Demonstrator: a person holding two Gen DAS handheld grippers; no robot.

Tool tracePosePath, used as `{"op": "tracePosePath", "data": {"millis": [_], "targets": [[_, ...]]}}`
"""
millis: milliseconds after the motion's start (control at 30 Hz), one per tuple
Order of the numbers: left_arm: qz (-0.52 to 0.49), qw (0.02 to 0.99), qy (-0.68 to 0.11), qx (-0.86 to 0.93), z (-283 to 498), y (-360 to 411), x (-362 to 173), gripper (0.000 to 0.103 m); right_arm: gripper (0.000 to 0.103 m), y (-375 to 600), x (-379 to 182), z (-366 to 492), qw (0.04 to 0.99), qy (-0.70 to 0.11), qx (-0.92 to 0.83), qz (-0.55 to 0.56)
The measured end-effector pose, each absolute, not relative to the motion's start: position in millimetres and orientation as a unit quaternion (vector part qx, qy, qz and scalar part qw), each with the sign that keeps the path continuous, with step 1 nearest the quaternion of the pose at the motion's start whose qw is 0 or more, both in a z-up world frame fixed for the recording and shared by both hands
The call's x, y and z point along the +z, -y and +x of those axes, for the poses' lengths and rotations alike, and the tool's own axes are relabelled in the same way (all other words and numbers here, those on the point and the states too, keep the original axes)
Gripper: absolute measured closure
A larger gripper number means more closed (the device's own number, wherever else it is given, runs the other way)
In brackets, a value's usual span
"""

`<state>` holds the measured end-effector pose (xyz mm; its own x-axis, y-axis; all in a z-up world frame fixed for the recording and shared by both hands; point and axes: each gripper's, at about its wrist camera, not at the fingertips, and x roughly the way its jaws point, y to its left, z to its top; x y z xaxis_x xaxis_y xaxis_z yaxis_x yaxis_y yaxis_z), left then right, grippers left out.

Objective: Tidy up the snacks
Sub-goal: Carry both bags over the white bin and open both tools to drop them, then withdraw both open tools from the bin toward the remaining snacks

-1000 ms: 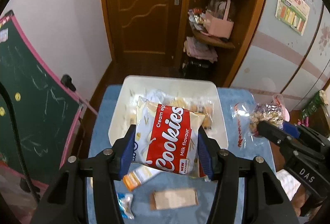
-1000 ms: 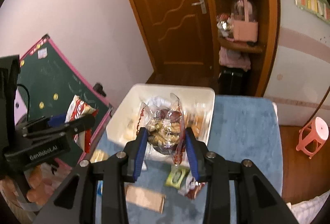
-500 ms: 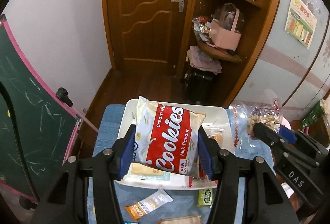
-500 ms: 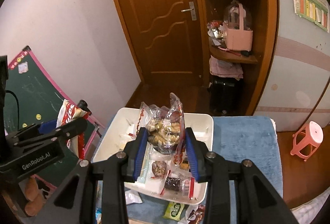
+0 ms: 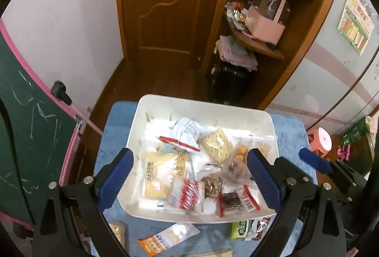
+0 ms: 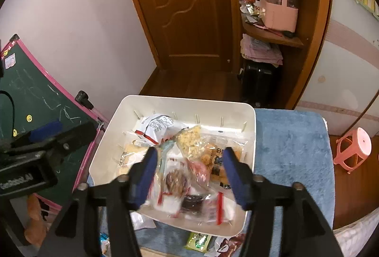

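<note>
The cookie packet [image 5: 187, 132] and clear nut bag [image 5: 233, 168] now lay in the white bin [image 5: 203, 100] on the blue-covered bench [image 5: 290, 131], dropped moments ago by left gripper [image 5: 189, 174] and right gripper [image 6: 188, 173], fingers wide, empty, with strays [image 5: 165, 236] left outside.

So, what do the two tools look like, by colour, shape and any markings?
Both are alike. The left tool has a black angular frame with silver screws and two flat blue pads on its fingers. The right tool has the same black frame and blue pads. The left tool's side, seen from the right wrist view, carries white lettering, too blurred to read.
</note>
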<state>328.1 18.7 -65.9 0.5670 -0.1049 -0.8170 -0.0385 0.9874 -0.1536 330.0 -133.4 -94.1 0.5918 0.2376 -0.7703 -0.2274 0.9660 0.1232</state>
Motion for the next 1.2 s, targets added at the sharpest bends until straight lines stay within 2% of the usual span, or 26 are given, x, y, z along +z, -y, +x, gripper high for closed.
{"op": "tracePosePath", "data": {"millis": [200, 700, 1200], "targets": [[-0.068, 0.884, -0.462, -0.022, 320.0, -15.8, -67.1, 0.001, 0.042, 135.8, -93.3, 328.3, 0.893, -0.432, 0.128, 0.003], [-0.050, 0.902, -0.428, -0.020, 260.9, 9.6, -34.5, 0.001, 0.042, 148.9, -77.4, 289.0, 0.894, -0.429, 0.132, 0.001], [-0.046, 0.913, -0.406, -0.010, 171.1, 29.9, 9.4, 0.001, 0.042, 178.1, -30.4, 213.4, 0.915, -0.381, 0.132, -0.002]]}}
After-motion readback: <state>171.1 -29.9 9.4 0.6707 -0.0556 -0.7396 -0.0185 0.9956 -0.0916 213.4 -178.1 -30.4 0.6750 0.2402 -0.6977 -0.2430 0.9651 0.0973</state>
